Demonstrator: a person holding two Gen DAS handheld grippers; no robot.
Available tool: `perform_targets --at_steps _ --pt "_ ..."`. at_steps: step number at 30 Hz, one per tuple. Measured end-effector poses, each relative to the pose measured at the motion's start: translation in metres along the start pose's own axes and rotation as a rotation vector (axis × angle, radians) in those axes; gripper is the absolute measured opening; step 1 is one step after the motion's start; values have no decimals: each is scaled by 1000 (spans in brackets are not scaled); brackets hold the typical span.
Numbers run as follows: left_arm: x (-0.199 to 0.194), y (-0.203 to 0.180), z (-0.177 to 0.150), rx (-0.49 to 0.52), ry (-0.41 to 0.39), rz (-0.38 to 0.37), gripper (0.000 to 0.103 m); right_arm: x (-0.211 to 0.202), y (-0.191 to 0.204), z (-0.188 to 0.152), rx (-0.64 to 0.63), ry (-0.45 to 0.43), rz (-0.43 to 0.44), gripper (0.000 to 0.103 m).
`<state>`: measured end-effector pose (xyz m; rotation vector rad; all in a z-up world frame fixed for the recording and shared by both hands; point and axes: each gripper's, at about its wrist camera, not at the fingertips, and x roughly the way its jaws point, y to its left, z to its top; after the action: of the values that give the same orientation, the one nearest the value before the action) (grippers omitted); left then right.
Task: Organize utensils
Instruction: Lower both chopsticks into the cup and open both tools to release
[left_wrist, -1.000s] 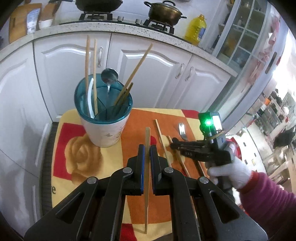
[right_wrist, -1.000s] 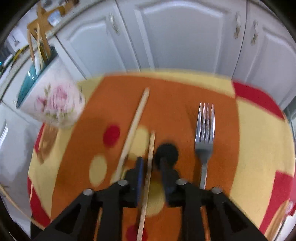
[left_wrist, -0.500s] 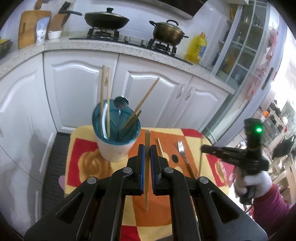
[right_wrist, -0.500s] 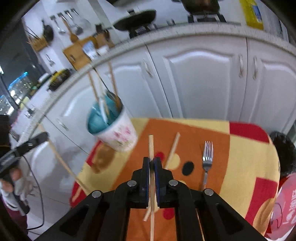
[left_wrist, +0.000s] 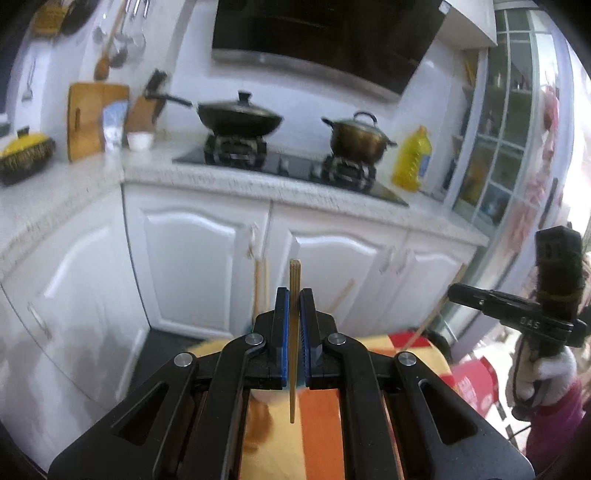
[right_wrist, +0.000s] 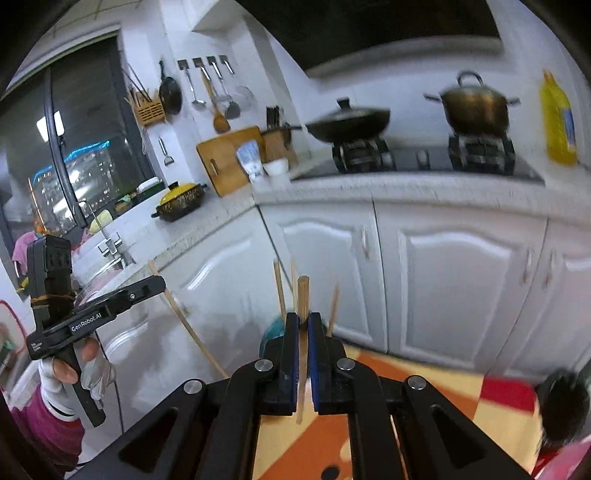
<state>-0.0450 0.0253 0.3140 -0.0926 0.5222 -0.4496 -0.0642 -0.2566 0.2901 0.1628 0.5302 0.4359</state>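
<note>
Both grippers carry 1 chopstick each, so the job looks midway: the sticks are picked up but not yet dropped into the holder, as far as I can judge. The left gripper (left_wrist: 294, 295) is closed tight on a chopstick (left_wrist: 294, 280) that stands upright between its blue pads, its top poking above the tips and its lower end hanging over the orange-and-yellow cloth (left_wrist: 321, 435). The right gripper (right_wrist: 303, 319) is likewise clamped on its own chopstick (right_wrist: 303, 295), held upright in the same way. The holder (right_wrist: 273, 332) shows only as a teal rim just past the right gripper's tips, near the far edge of the cloth, with a few sticks (right_wrist: 279, 291) already rising from it; in the left view it is almost wholly hidden behind the jaws. What else is left on the cloth cannot be told, since most of it is out of sight. Each chopstick sits above and slightly short of the holder.
</note>
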Motion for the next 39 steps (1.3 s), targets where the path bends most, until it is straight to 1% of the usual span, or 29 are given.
perform_targets --at_steps 3,6,10,14,17,20,25,27,28,30,32,33,34,36,39 --pt "7 6 19 2 -33 16 4 10 10 20 -26 -13 3 5" --pt "19 11 36 7 -46 29 4 24 17 36 -55 -26 -28 5" --pt "48 15 45 26 -29 57 4 52 20 47 -76 -32 -62 5" --pt "75 14 35 48 4 87 4 89 10 44 -46 3 -46 5" --pt "99 19 19 42 48 104 4 115 0 35 -24 51 -43 5" --pt "117 26 3 11 99 98 4 136 -9 23 -3 101 -44 5" --pt "141 30 -18 -6 163 105 4 168 -20 -1 35 184 -30 5" --pt "148 29 -26 -4 181 111 4 179 -21 -8 36 207 -31 5" --pt "149 29 -27 -5 175 111 4 180 -22 -11 38 209 -28 5" --pt "151 29 -28 -5 173 116 4 179 -25 -11 47 215 -3 5" --pt "150 30 -28 -16 178 106 4 175 -25 -11 49 208 0 5" --pt "150 31 -28 -19 180 107 4 170 -25 -11 46 194 -6 6" --pt "149 32 -28 -25 181 106 4 165 -27 -11 46 183 -4 16" --pt "148 34 -27 -34 185 96 5 158 -29 -12 58 171 4 32" --pt "145 33 -27 -39 192 101 7 151 -33 -16 74 174 7 32"
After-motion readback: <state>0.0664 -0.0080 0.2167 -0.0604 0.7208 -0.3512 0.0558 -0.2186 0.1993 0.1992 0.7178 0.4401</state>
